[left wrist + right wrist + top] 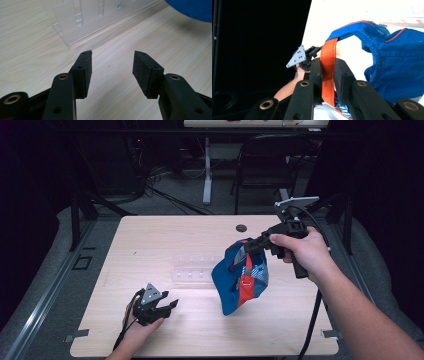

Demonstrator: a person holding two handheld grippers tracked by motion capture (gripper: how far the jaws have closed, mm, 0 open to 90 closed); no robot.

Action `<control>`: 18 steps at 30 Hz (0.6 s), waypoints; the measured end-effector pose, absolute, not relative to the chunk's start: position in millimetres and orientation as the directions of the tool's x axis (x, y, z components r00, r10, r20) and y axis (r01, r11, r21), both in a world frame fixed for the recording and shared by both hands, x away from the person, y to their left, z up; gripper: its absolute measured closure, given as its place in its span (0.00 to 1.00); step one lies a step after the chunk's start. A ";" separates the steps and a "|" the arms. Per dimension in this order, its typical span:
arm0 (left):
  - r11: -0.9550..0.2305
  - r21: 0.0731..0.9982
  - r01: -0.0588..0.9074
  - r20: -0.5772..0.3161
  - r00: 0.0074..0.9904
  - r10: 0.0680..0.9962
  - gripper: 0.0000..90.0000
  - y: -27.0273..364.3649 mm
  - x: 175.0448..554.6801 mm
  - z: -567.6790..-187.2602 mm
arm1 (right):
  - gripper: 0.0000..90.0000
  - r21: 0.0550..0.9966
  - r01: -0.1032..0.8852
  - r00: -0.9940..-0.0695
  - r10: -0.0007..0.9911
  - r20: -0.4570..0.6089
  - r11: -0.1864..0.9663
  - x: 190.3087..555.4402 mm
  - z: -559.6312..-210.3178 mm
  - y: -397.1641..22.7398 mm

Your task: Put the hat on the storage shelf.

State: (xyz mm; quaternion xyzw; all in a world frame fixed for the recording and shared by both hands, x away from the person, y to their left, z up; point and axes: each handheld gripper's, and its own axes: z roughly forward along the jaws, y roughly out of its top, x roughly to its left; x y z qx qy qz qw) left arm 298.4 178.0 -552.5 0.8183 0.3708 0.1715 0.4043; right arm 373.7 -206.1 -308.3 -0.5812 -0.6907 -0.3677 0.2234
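1. Up at the right, the right gripper was closed on the orange strap of a blue bag, its two black jaws pinching the strap flat between the pads.
2. From that gripper the blue bag hung down and toward the person, its lower end at or just above the wooden surface; whether it touched could not be told.
3. In the right gripper view the strap ran up from between the jaws and joined the blue fabric above and to the right of them.
4. A red and white patterned panel showed inside the bag, below the right gripper.
5. Low at the left, the left gripper stood open, with nothing between its pads and bare wood under the gap.
6. It sat close above the surface, well apart from the bag.
7. A clear plastic rack lay flat on the surface just ahead of the left gripper, and, seen from above, between it and the bag's upper part.
8. A small dark round fitting sat in the surface just beyond the right gripper.
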 end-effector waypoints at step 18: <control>-0.413 0.849 0.330 0.005 0.776 0.631 0.54 123.8 272.1 -507.6 | 0.87 0.282 0.959 -0.239 0.618 0.749 0.029 383.6 -294.8 -193.8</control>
